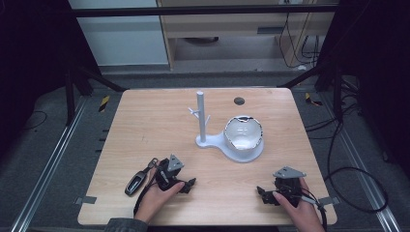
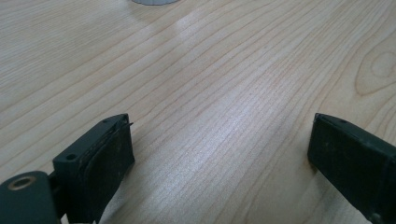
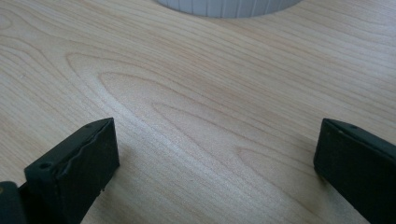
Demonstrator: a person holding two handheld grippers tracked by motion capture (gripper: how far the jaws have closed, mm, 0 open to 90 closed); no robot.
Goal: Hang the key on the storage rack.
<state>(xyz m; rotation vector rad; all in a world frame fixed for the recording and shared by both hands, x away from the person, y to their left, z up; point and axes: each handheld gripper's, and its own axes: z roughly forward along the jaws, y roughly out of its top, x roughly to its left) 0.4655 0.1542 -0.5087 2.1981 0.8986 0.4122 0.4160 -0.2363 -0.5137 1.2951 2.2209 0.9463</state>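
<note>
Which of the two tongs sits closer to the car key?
The left tongs. The car key lies on the table just to the outer side of that hand, while the right tongs rest across the table near the right edge.

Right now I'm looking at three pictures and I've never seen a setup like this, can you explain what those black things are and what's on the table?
There is no robot here. A person at a light wooden table holds a black hand-held gripper in each hand: the left gripper and the right gripper. The wide picture comes from a fixed camera overhead. The two close-ups come from cameras riding on each gripper, looking along its own jaws, which stand wide apart over bare wood and hold nothing. On the table are a white plastic stand with an upright pegged post and a round dish and, beside the left hand, a black car key fob.
</note>
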